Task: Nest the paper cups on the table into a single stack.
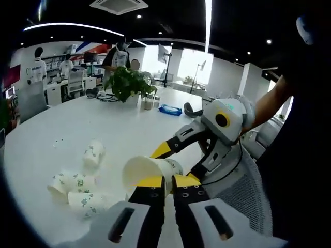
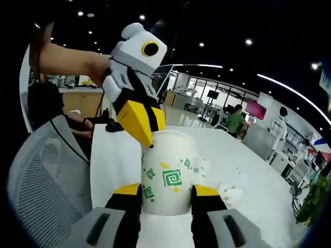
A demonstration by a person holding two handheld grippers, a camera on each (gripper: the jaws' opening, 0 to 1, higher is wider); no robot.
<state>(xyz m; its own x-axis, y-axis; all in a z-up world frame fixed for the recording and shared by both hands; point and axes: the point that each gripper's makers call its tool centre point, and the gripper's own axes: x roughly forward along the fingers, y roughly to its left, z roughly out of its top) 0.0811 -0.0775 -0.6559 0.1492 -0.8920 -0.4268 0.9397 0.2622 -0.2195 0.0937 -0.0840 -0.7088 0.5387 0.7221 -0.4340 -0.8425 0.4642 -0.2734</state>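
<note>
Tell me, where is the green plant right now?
In the left gripper view, the potted plant stands at the far side of the white table, well beyond the loose paper cups lying at lower left.

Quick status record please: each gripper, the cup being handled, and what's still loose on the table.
left gripper: shut on the rim of the held white paper cup with green swirl print
right gripper: shut on that cup's body, a yellow-tipped jaw on each side
cup pose: lifted off the round white table, mouth open toward the left gripper view
loose cups: three white green-printed paper cups lying on their sides on the table, not yet nested
other items: potted green plant at the far side; grey mesh chair beside the table
</note>
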